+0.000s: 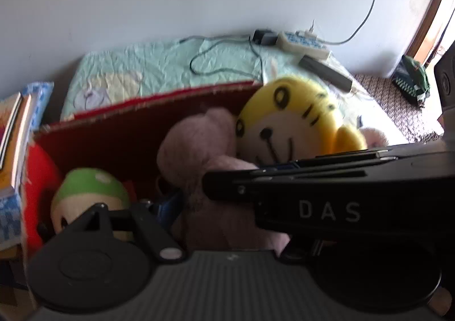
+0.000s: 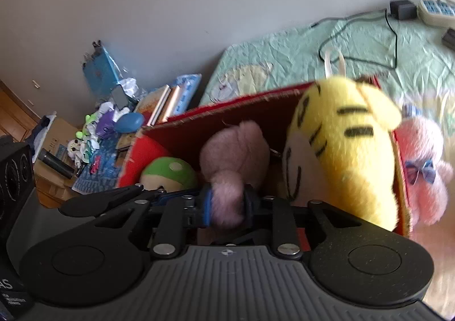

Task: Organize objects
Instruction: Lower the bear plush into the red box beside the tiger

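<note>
Right wrist view: right gripper [image 2: 226, 208] clamped on mauve plush [image 2: 236, 147] limb, toy inside red box [image 2: 227, 106]. Soft, light, compressible; limb pinch likely holds. Left gripper [image 1: 159, 207] aperture hidden, cannot tell. Count: mauve plush 1, yellow tiger plush [image 2: 341, 150] 1, green-capped plush [image 2: 169, 171] 1, pink plush [image 2: 423, 156] 1 outside box.

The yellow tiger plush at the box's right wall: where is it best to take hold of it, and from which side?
Probably grip the yellow tiger plush at its rounded top, coming from above. It stands highest above the red box, while its lower part is wedged between the mauve plush and the box wall. The right gripper is shut on the mauve plush.
</note>
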A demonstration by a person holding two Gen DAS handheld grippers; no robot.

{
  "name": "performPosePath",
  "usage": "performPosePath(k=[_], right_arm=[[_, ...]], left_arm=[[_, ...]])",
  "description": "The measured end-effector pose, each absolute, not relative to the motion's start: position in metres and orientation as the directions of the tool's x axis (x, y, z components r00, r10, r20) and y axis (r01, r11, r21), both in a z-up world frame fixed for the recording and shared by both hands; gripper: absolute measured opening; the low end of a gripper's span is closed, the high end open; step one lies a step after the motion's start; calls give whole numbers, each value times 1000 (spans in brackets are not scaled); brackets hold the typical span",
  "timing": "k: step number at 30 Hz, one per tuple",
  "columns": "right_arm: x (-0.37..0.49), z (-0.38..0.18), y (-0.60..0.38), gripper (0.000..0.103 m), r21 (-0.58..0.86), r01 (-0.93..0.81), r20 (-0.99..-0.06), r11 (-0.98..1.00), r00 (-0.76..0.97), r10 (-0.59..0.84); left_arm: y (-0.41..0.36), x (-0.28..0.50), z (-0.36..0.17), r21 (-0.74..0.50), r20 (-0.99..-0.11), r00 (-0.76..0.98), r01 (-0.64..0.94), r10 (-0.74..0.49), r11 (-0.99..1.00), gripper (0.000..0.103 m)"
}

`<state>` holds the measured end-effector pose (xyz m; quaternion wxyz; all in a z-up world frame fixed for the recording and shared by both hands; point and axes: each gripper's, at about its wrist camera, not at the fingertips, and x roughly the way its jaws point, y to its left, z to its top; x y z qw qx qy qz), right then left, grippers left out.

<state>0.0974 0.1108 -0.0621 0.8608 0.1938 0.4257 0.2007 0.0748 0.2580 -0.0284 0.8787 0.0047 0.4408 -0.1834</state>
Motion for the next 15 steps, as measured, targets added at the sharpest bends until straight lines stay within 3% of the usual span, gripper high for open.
performPosePath(k=[7,15], right_arm=[[98,-72,116,22,467,-182,-657,865,584,477],[106,-82,120,20,459,-188,-642,869,605,470]], left_arm=[[265,82,-47,-155,-804,517,297,-295,942,80],[261,82,-55,-57,-830,520,283,-203,958,83]])
